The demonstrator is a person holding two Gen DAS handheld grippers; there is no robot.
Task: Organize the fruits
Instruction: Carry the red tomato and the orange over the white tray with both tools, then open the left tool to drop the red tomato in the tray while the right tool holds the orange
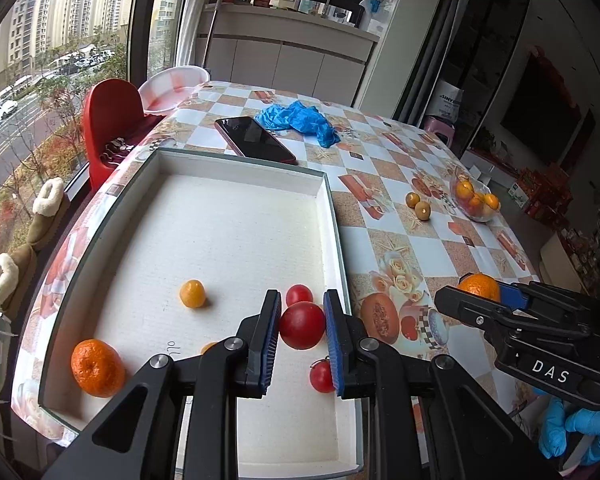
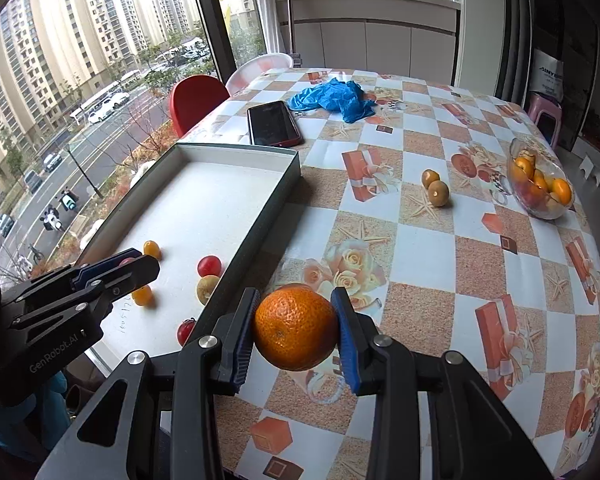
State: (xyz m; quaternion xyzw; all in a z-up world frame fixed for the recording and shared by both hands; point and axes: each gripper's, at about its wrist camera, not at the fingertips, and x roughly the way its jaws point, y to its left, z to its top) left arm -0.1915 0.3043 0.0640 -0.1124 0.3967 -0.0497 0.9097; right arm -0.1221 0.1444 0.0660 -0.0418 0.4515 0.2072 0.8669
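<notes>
My left gripper [image 1: 302,326] is shut on a red tomato [image 1: 302,325] and holds it above the white tray [image 1: 236,216]. In the tray lie a mandarin [image 1: 97,367], a small yellow fruit [image 1: 192,293] and other small red tomatoes [image 1: 299,294]. My right gripper [image 2: 296,330] is shut on a large orange mandarin [image 2: 296,327] and holds it above the tablecloth just right of the tray's edge [image 2: 256,232]. It also shows in the left wrist view [image 1: 478,286]. Two small brownish fruits [image 2: 436,188] lie loose on the table. A glass bowl [image 2: 540,184] holds several oranges.
A dark phone [image 2: 274,123] and a crumpled blue glove [image 2: 334,96] lie beyond the tray. A red chair [image 1: 112,120] and a white basin [image 1: 172,88] stand at the window side. The table's right edge drops off near the bowl.
</notes>
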